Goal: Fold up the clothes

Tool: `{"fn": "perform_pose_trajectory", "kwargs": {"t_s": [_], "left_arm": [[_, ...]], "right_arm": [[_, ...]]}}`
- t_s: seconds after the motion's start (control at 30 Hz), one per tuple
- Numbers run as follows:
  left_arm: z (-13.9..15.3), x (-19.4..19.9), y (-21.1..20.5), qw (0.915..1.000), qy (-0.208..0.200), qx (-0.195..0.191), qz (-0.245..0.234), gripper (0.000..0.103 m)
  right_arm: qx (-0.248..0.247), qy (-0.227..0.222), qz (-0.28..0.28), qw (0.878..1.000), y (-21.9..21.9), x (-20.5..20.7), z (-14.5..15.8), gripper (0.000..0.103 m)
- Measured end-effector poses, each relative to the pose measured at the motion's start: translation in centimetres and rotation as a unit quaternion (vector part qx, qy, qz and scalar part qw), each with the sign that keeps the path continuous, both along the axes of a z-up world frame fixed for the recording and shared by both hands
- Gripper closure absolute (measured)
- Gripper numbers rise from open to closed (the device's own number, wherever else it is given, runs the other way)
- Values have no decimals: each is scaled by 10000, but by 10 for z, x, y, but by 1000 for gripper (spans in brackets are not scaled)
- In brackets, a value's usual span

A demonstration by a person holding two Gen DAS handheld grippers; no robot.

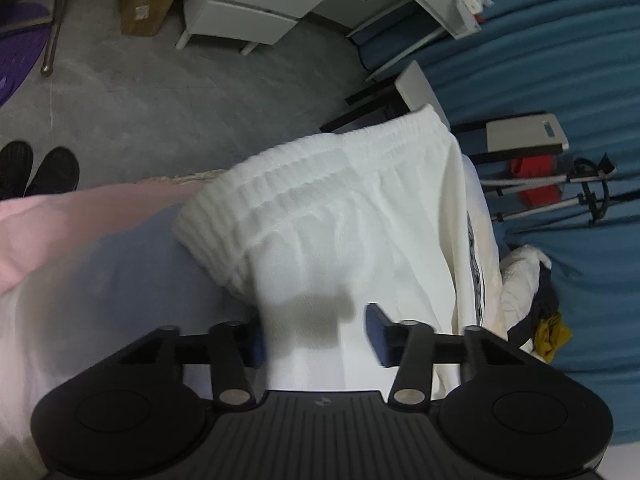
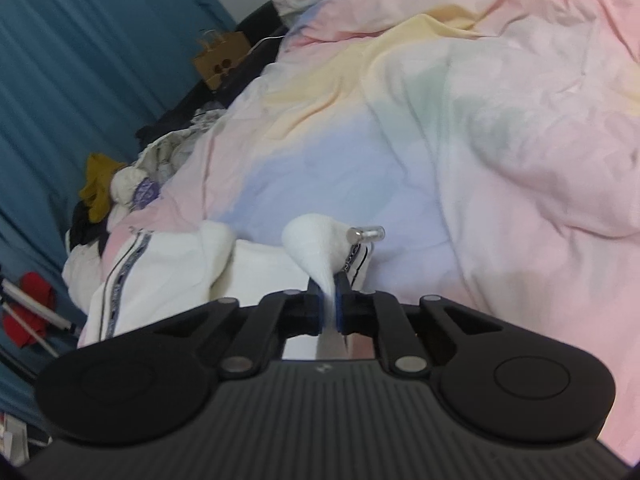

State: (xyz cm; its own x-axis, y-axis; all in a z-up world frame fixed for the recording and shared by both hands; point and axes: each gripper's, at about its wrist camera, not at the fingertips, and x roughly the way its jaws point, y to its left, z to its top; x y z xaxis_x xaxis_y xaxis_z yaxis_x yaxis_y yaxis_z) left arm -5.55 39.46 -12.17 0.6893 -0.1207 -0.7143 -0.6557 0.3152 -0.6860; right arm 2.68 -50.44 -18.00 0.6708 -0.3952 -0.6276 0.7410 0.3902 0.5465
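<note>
A: Left tongs (image 1: 318,338) first: what are they doing?

B: Their blue pads sit either side of the white trousers (image 1: 340,232), with a wide bunch of cloth between them. The shot is blurred, so I cannot tell whether the pads press on the cloth or only flank it.

A: Where do the trousers lie?

B: On the bed (image 1: 120,264), straight ahead of the left tongs. The ribbed waistband (image 1: 312,168) is at the far end, and a dark striped side band runs down to the right of the tongs. Shoes (image 1: 38,172) stand on the floor, far off to the left.

A: And the right tongs (image 2: 329,304)?

B: Pressed together on a thin fold of the same white cloth (image 2: 316,246), which bulges out just beyond the tips. A small metal cord end (image 2: 366,234) pokes out to the right of that bulge. The rest of the trousers spreads to the left of the tongs, with a heap of clothes (image 2: 120,184) farther left.
</note>
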Motion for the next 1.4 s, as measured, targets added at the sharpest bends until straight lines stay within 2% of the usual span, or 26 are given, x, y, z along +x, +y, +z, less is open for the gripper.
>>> {"fn": "perform_pose_trajectory", "kwargs": {"t_s": [0.1,0.23,0.27,0.3,0.37,0.47,0.53,0.57,0.63,0.7,0.73,0.77,0.87,0.93,1.13,1.27,1.4], "left_arm": [[-6,0,3,9998,-71,-169,45,61],[-12,13,0,9997,88,-214,-73,54],[-12,16,-1,9995,157,-250,-81,43],[-14,18,-2,9993,226,-299,-84,27],[-16,22,-2,9988,313,-368,-117,15],[-22,33,-2,9977,367,-414,-392,14],[-28,41,-3,9963,375,-540,-545,15],[-32,44,-4,9960,405,-580,-548,17],[-35,46,-5,9965,432,-555,-442,27],[-36,45,-7,9976,360,-487,-345,63],[-36,43,-8,9980,319,-453,-298,72],[-36,41,-8,9982,255,-484,-247,87],[-37,35,-7,9977,-2,-676,-31,88],[-38,26,-4,9949,-439,-895,175,89],[-17,3,-7,9890,-1275,-692,293,90],[2,8,-11,9881,-1440,-521,148,90],[36,45,-11,9873,-1553,-329,-29,90]], "right_arm": [[118,145,-129,9997,-2,-4,-6,94],[400,606,-338,9968,-7,-5,-22,90],[513,657,-375,9958,-8,-7,-26,88],[610,714,-412,9947,-10,-8,-29,85],[788,824,-479,9923,-11,-9,-33,68],[1013,782,-364,9911,-10,-5,-38,55],[930,787,-185,9924,-5,1,-36,54],[870,793,-89,9930,-3,4,-34,54],[727,676,92,9950,2,8,-29,55],[529,570,139,9969,6,8,-23,67],[421,472,151,9979,8,7,-20,87],[347,376,161,9986,8,6,-17,95],[180,187,147,9996,11,3,-8,96],[105,160,56,9998,12,1,-3,96],[-101,-124,-186,9997,14,-10,11,97],[-289,-369,-107,9988,15,-11,27,97],[-409,-594,7,9974,15,14,50,97]]}}
